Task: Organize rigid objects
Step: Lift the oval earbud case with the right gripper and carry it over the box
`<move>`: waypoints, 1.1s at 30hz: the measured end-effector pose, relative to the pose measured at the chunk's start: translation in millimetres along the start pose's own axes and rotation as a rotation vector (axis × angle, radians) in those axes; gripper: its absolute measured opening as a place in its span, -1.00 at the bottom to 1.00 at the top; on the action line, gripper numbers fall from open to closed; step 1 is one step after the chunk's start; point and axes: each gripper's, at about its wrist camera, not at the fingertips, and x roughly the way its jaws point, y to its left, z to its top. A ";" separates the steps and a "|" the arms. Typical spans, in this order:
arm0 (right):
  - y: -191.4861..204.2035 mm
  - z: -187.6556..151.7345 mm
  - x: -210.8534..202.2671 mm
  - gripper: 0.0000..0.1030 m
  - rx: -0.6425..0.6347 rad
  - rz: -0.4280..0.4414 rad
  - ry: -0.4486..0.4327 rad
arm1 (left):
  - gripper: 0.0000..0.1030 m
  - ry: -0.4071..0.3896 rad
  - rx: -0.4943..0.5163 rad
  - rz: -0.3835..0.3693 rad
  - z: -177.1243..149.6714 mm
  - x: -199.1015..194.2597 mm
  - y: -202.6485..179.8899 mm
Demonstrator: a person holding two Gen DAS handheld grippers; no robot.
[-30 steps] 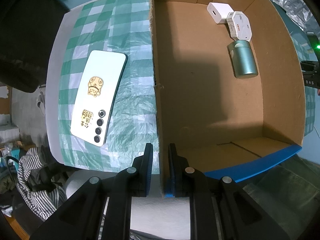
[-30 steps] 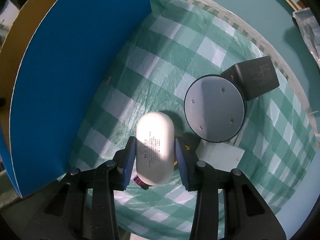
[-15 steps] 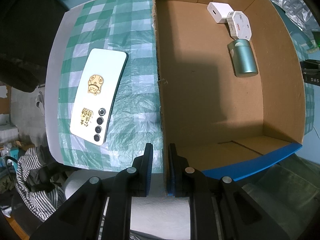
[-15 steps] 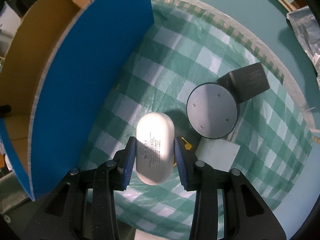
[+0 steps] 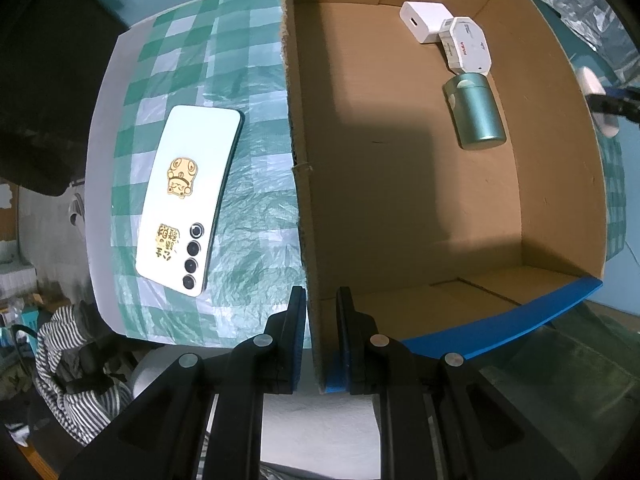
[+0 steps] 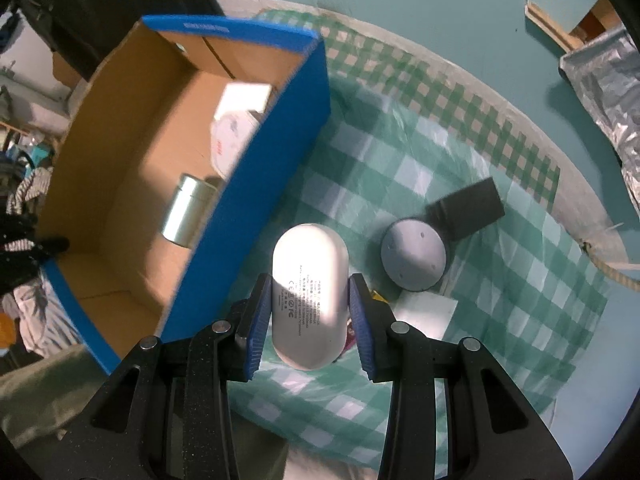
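My left gripper point(image 5: 321, 316) is shut on the near left wall of the open cardboard box point(image 5: 304, 208). Inside lie a teal metal can point(image 5: 476, 114), a white charger point(image 5: 424, 22) and a white octagonal case point(image 5: 466, 46). My right gripper point(image 6: 310, 306) is shut on a white oval power bank point(image 6: 308, 292), held in the air above the checked cloth, right of the box's blue outer wall point(image 6: 256, 188). The power bank also shows at the right edge of the left wrist view point(image 5: 596, 100).
A white phone with gold stickers point(image 5: 188, 204) lies face down on the checked cloth, left of the box. Right of the box lie a grey round disc point(image 6: 414, 258), a black block point(image 6: 468, 210) and a white card point(image 6: 426, 314). Striped fabric point(image 5: 76, 364) hangs below the table edge.
My right gripper has lifted the power bank well above the cloth and the box's inside has come into its view. The left gripper stays clamped on the box wall.
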 end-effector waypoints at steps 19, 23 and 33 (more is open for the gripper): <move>51.2 37.7 -26.4 -0.27 -0.071 0.032 -0.068 | -0.71 -0.001 0.008 -0.004 3.6 -2.5 1.1; 64.0 41.9 -22.8 -0.27 -0.084 0.047 -0.065 | -0.71 -0.003 0.008 -0.007 3.4 -3.5 1.7; 84.2 50.1 -4.2 -0.27 -0.114 0.040 -0.035 | -0.71 0.001 0.005 -0.011 4.6 -1.5 3.3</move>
